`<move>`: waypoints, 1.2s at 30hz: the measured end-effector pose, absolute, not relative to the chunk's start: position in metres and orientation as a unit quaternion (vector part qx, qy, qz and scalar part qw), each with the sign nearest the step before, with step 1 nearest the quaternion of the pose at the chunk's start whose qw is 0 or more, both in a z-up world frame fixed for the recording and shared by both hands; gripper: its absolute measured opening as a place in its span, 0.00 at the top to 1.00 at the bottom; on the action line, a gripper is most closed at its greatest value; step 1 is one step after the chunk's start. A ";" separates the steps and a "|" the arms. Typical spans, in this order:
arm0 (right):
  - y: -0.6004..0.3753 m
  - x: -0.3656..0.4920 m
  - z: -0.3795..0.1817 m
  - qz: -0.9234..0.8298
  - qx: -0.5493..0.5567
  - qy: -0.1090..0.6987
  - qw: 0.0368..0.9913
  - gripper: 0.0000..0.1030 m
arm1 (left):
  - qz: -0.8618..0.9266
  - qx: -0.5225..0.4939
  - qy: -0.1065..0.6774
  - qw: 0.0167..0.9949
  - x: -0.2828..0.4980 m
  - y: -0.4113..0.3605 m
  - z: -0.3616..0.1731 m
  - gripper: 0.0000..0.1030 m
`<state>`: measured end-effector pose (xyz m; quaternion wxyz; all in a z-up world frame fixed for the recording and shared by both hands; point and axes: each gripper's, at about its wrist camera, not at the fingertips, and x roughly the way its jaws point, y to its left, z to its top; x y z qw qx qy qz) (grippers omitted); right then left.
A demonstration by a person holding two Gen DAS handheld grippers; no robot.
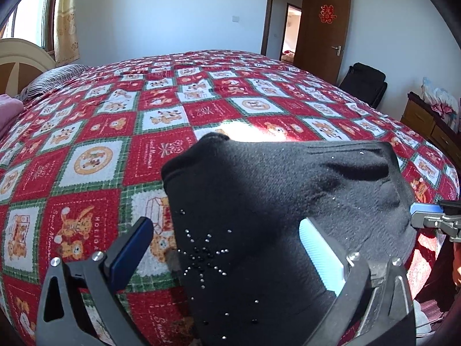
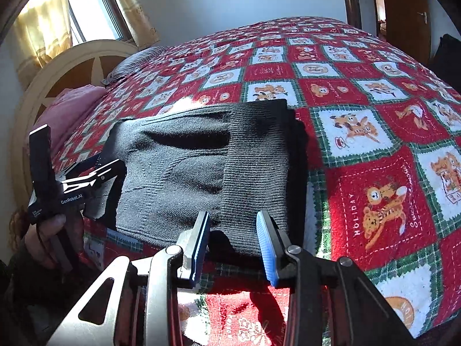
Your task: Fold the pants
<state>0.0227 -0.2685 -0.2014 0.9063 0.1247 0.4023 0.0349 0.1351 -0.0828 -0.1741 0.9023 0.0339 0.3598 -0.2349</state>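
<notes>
Pants lie folded, dark and seemingly fleecy; both tongs open, empty.

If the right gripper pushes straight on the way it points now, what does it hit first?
Most likely the folded black pants: their near ribbed edge lies just ahead of the right gripper, whose jaws stand open with nothing pinched. Depth is hard to judge; angled downward, it may meet the quilt under that edge.

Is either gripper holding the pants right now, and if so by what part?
Neither. The right gripper stands open at the near edge of the pants; the left gripper is wide open over them.
</notes>
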 end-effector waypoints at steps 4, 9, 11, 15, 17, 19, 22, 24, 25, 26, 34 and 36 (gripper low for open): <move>-0.267 0.022 -0.204 0.032 0.113 0.398 0.910 0.66 | -0.237 0.029 0.362 0.901 0.135 -0.081 -0.175 0.00; -0.270 0.021 -0.204 0.041 0.121 0.396 0.909 0.66 | -0.230 0.032 0.359 0.904 0.133 -0.072 -0.174 0.00; -0.270 0.021 -0.205 0.044 0.119 0.394 0.910 0.66 | -0.229 0.024 0.362 0.903 0.134 -0.066 -0.175 0.00; -0.270 0.016 -0.198 0.051 0.127 0.384 0.913 0.64 | -0.232 0.005 0.370 0.899 0.136 -0.059 -0.181 0.00; -0.272 0.011 -0.190 0.050 0.137 0.375 0.915 0.64 | -0.232 0.002 0.372 0.899 0.137 -0.058 -0.182 0.00; -0.274 0.005 -0.181 0.040 0.136 0.359 0.922 0.52 | -0.232 0.004 0.370 0.900 0.137 -0.059 -0.182 0.00; -0.281 -0.001 -0.168 0.012 0.133 0.331 0.934 0.39 | -0.231 0.004 0.369 0.900 0.138 -0.060 -0.183 0.00; -0.288 0.002 -0.166 -0.004 0.138 0.331 0.934 0.39 | -0.232 0.003 0.369 0.900 0.138 -0.060 -0.183 0.00; -0.292 0.006 -0.168 -0.013 0.144 0.334 0.931 0.39 | -0.234 0.000 0.369 0.900 0.139 -0.060 -0.182 0.00; -0.298 0.010 -0.171 -0.020 0.156 0.335 0.929 0.39 | -0.239 -0.003 0.369 0.898 0.139 -0.060 -0.182 0.00; -0.327 0.046 -0.191 -0.018 0.222 0.350 0.910 0.39 | -0.242 -0.015 0.365 0.899 0.148 -0.050 -0.183 0.00; -0.330 0.052 -0.196 -0.017 0.228 0.355 0.906 0.39 | -0.243 -0.020 0.367 0.898 0.150 -0.048 -0.183 0.00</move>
